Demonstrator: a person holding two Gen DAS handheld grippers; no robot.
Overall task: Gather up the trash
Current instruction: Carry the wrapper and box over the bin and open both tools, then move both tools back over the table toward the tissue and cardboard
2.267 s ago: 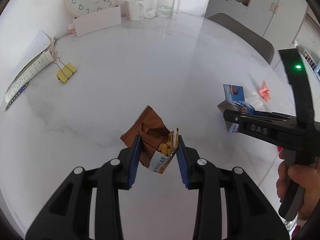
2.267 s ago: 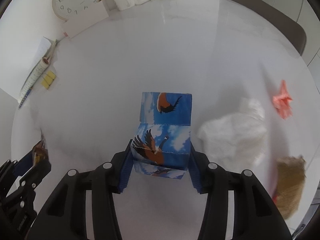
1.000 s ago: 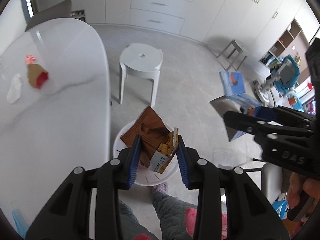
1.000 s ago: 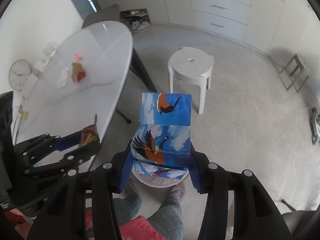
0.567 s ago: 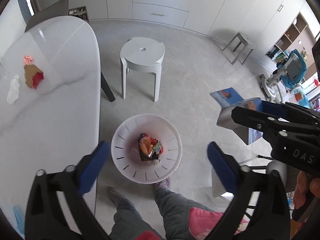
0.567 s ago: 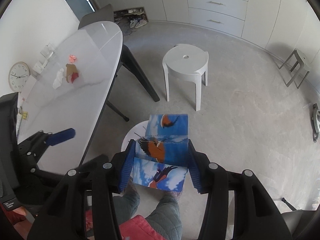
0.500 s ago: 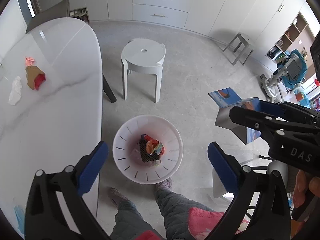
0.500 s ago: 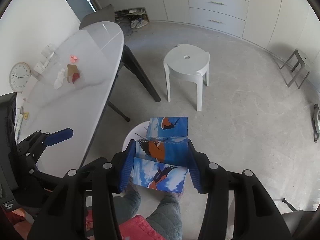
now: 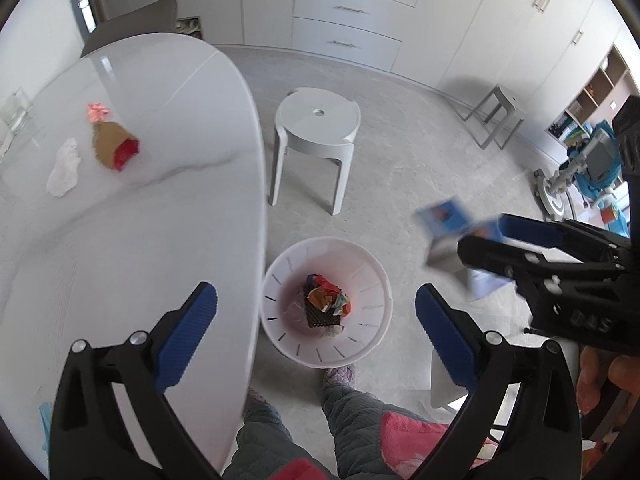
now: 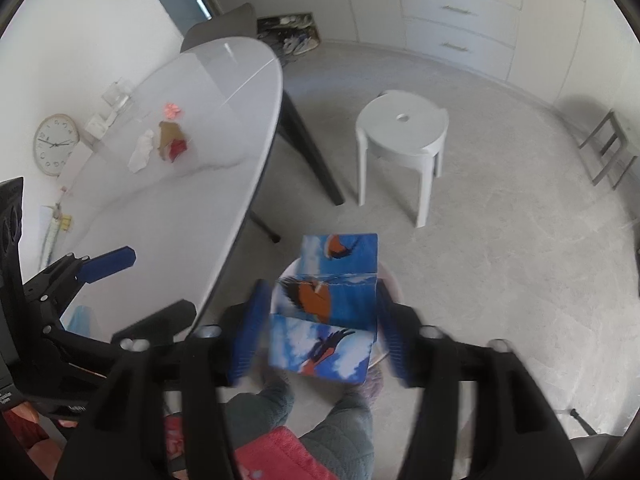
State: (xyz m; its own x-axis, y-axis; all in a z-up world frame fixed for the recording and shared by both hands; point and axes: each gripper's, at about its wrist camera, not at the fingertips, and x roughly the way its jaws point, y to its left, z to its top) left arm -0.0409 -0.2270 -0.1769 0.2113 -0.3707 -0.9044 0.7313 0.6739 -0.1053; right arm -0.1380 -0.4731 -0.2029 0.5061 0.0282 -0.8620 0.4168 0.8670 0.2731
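Observation:
My left gripper is open and empty above the white trash bin on the floor. The bin holds crumpled wrappers. My right gripper has its jaws spread a little, with the blue bird-print carton between them, above the bin rim; the view is blurred. The carton also shows in the left wrist view, to the right of the bin. On the white table lie a brown and red wrapper, a white tissue and a pink scrap.
A white stool stands beyond the bin. The person's legs and feet are right below the bin. A grey chair is at the table's far end. Cabinets line the far wall. A clock leans at the table's far side.
My left gripper opened and the brown snack bag fell into the bin. My right gripper moved over the bin and its jaws have widened around the tilting carton.

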